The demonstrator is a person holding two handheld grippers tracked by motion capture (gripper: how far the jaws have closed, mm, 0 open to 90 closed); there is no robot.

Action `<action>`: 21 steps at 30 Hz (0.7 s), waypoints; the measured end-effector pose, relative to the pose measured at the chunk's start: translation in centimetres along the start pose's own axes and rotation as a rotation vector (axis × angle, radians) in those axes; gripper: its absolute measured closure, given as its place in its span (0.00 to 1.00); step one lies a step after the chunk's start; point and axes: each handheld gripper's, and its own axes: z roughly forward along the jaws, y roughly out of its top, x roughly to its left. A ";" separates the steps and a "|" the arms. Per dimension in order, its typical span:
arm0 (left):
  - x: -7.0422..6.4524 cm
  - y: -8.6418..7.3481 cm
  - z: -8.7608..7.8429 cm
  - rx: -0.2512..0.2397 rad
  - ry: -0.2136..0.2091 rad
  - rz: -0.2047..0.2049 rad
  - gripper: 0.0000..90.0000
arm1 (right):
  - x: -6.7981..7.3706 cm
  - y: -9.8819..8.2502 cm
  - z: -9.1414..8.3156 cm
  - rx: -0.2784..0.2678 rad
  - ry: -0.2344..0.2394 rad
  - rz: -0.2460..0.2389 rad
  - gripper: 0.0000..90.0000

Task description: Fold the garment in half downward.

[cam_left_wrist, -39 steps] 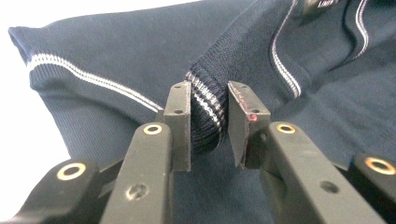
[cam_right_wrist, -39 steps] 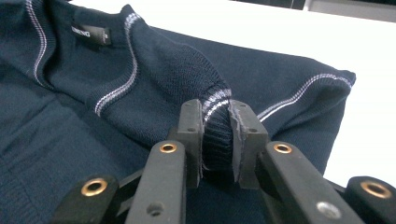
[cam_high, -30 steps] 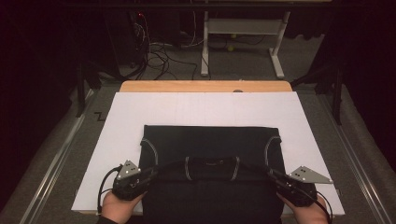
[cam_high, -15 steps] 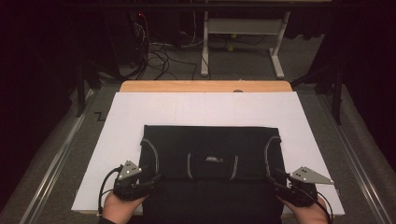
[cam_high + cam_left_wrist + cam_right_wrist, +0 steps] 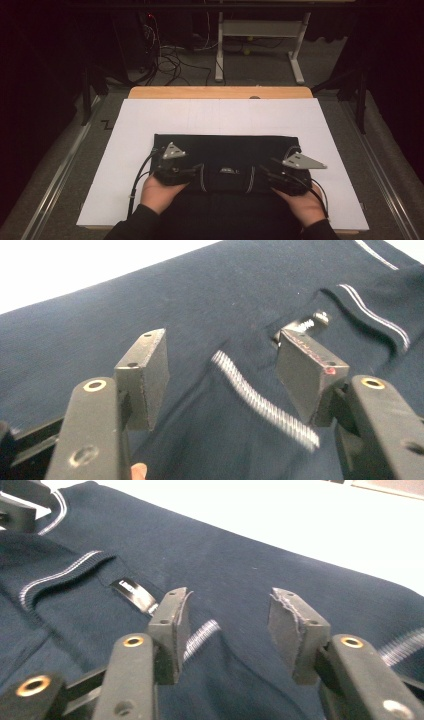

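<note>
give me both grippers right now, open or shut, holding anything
left gripper: open, just let go, nothing pinched, over the dark shirt.
right gripper: open, just let go, holding nothing, over the shirt's collar.

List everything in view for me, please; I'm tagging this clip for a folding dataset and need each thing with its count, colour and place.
garment: one, dark navy with pale striped trim, folded flat on the near half of the sheet
label: one, black with white print, inside the garment's collar
sheet: one, white, covering most of the table
table: one, light wood, its far edge bare beyond the sheet
desk frame: one, white, on the floor beyond the table
cables: several, dark, on the floor at the far left
left gripper: one, black, open over the collar's left side
right gripper: one, black, open over the collar's right side
</note>
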 end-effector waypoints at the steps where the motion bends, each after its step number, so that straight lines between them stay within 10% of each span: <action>1: -0.1 0.2 0.7 0.019 0.003 -0.005 0.40 | 0.2 0.2 0.8 0.021 0.003 -0.002 0.60; 8: -0.3 0.2 3.9 0.134 0.014 -0.011 0.43 | 1.1 0.1 4.5 0.138 0.015 0.018 0.63; 21: -0.7 -0.6 4.6 0.127 0.013 0.006 0.69 | 1.1 -0.9 6.0 0.197 0.023 0.033 0.81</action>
